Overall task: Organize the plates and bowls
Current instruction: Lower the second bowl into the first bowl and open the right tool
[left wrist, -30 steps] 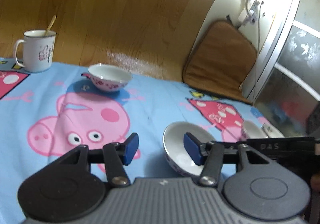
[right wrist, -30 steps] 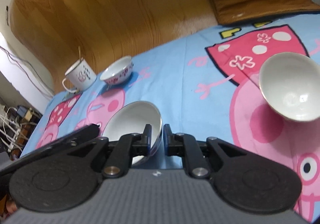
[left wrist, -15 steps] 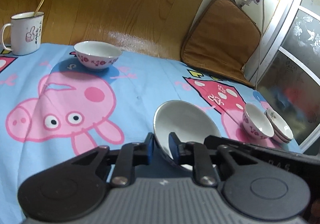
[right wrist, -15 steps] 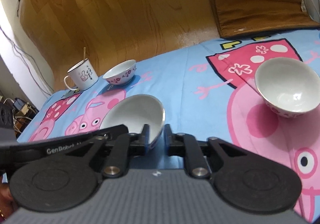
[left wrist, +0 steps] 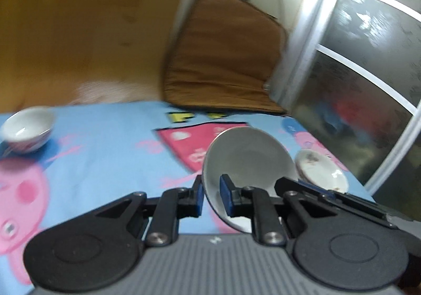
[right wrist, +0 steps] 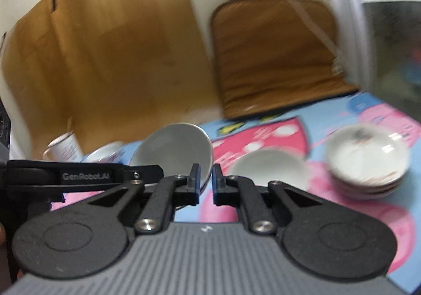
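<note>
My left gripper [left wrist: 211, 196] is shut on the near rim of a white bowl [left wrist: 250, 152] and holds it tilted above the blue cartoon cloth [left wrist: 110, 137]. My right gripper [right wrist: 205, 185] is shut on the same bowl's rim [right wrist: 173, 150] from the other side. Another white bowl [right wrist: 265, 171] sits on the cloth just right of it. A stack of small floral plates [right wrist: 368, 160] stands at the right; it also shows in the left wrist view [left wrist: 321, 171]. A patterned bowl [left wrist: 26, 131] sits far left.
A white mug [right wrist: 63, 147] with a spoon stands at the far left beside the patterned bowl [right wrist: 108, 152]. A brown cushion [left wrist: 223, 58] leans against the wall behind the cloth. A glass door frame [left wrist: 310, 39] borders the right side. A wood panel [right wrist: 105, 58] backs the table.
Both grippers have lifted the white bowl off the cloth and swung it right toward the plate stack. The bowl is now tilted. The views are motion-blurred.
</note>
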Demonstrator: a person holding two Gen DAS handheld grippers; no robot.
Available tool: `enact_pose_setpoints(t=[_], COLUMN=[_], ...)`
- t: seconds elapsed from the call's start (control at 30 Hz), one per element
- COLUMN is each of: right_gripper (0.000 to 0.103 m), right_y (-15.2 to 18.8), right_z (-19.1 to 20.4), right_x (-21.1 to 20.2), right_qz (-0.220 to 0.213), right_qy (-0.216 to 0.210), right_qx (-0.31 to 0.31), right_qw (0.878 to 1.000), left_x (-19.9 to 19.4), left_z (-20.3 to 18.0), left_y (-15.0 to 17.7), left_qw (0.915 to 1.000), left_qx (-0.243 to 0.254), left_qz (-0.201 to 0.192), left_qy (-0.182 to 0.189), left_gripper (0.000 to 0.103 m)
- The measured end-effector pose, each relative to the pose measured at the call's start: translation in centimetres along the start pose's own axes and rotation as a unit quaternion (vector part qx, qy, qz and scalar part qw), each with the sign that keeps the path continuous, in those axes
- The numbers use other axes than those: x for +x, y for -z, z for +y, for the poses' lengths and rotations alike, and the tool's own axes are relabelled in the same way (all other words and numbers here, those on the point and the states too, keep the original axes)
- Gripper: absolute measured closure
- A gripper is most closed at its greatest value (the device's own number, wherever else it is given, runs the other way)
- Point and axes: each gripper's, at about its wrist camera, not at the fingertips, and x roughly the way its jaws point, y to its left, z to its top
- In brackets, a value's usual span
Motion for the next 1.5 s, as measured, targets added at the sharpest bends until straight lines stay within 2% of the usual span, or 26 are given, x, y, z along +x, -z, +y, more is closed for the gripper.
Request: enact_pose_setpoints(t=[0.17,0.33,0.43,0.53,0.73,1.2,1.43,1.5], right_gripper=[0.091,0.091,0.09,0.082,0.076,0.076,0.076,0.076], right_y=[-0.5,-0.2,-0.1,0.1,0.3,0.2,0.6,0.6], right_z=[-3.1,-5.0,-5.5,-5.8,-6.0,-5.0,-3.7,-3.0], right_x=[-0.5,0.3,1.1,1.1,0.9,-0.6,0.0,0.1], right_qz=[-0.015,-0.002,0.006,0.004,-0.002,-0.028,0.008,0.007], right_qy=[0.041,0.053,0.051,0.055,0.056,0.059,0.03,0.03], right_qx=[0.015,0.033,0.039,0.044,0.053,0.049,0.06,0.056], right_qw=[0.999,0.998,0.998,0.997,0.997,0.997,0.998,0.998], left_x=[3.4,5.8,6.3,6.6,6.3,3.7,2.2,1.6], left_z=[-3.2,-4.1,-4.2,-4.2,-4.2,-2.6,-0.7,0.2], left_y=[-0.9,-1.1,-1.0,-1.1,-1.1,-0.3,0.6,0.8], left_qw=[0.9993,0.9986,0.9985,0.9985,0.9984,0.9976,0.9958,0.9948], left_qx=[0.031,0.035,0.039,0.041,0.045,0.042,0.041,0.039], left_qz=[0.017,0.038,0.038,0.036,0.029,0.009,0.006,0.004], left_qy=[0.012,0.007,-0.004,-0.008,-0.015,-0.055,-0.082,-0.094], left_gripper=[0.089,0.088,0.086,0.083,0.08,0.074,0.069,0.068])
